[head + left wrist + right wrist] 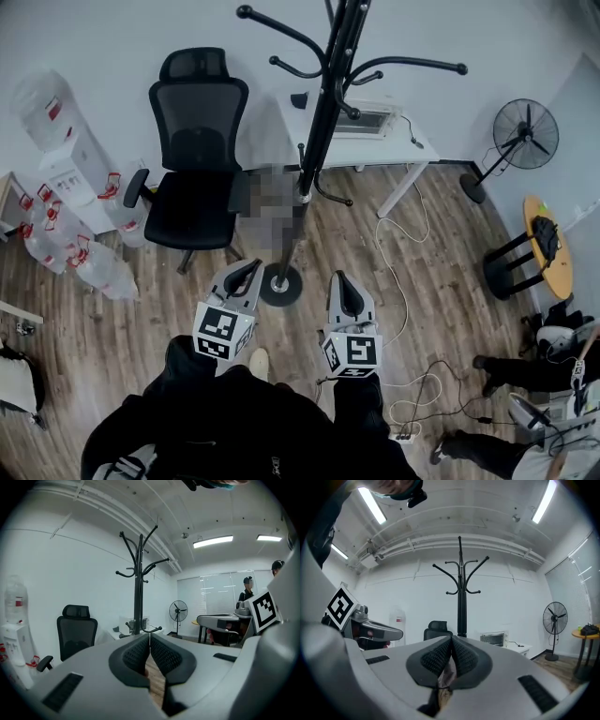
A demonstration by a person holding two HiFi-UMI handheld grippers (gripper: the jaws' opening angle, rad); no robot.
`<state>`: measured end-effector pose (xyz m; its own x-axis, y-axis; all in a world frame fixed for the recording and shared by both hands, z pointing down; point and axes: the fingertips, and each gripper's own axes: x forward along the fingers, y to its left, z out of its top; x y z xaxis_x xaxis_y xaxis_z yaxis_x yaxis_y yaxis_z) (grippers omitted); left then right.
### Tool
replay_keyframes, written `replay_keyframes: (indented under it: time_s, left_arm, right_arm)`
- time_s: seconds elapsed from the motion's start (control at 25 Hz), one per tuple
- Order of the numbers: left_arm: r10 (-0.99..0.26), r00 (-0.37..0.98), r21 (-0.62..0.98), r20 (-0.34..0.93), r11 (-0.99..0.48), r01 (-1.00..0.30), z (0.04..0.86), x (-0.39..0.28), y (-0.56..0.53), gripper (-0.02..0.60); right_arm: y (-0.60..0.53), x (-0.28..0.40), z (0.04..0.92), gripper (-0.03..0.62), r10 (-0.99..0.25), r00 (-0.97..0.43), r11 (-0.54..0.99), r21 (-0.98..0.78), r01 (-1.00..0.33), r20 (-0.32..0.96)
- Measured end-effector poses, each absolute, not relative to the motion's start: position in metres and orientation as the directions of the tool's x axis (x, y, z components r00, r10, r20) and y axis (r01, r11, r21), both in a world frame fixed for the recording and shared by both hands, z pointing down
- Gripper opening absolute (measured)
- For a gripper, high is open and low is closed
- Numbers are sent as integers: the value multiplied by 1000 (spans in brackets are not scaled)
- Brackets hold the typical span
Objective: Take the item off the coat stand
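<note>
The black coat stand (324, 111) rises right in front of me, its round base (280, 285) on the wooden floor between my two grippers. Its curved hooks are bare in every view; I see no item hanging on them. My left gripper (249, 267) is held low, just left of the base, with its jaws shut and nothing between them. My right gripper (338, 279) sits just right of the base, also shut and empty. The left gripper view shows the stand (139, 585) beyond the closed pads (140, 653). The stand (461, 595) is centred in the right gripper view.
A black office chair (193, 155) stands left of the stand. Behind the stand is a white desk (415, 147) with a small oven (373, 120). A floor fan (521, 139), a round wooden table (551, 251), floor cables (403, 291), water bottles (89, 262) and a dispenser (66, 155) surround the area.
</note>
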<state>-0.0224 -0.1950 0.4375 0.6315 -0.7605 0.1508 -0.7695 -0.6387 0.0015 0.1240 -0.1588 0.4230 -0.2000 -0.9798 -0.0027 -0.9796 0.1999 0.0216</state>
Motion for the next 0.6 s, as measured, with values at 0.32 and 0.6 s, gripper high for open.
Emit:
replay_keyframes:
  time_s: [0.32,0.6]
  left_arm:
    - [-746,644,18,171,-651,-759,455,-24,-239,25]
    - [-747,637,32,190,-644,-764,473,-14,-269,25]
  right_arm:
    - [-204,115,431,17,-978,-207,207,27,-978,15]
    - [-233,125,453,17,-975,-215,216,13,-976,58]
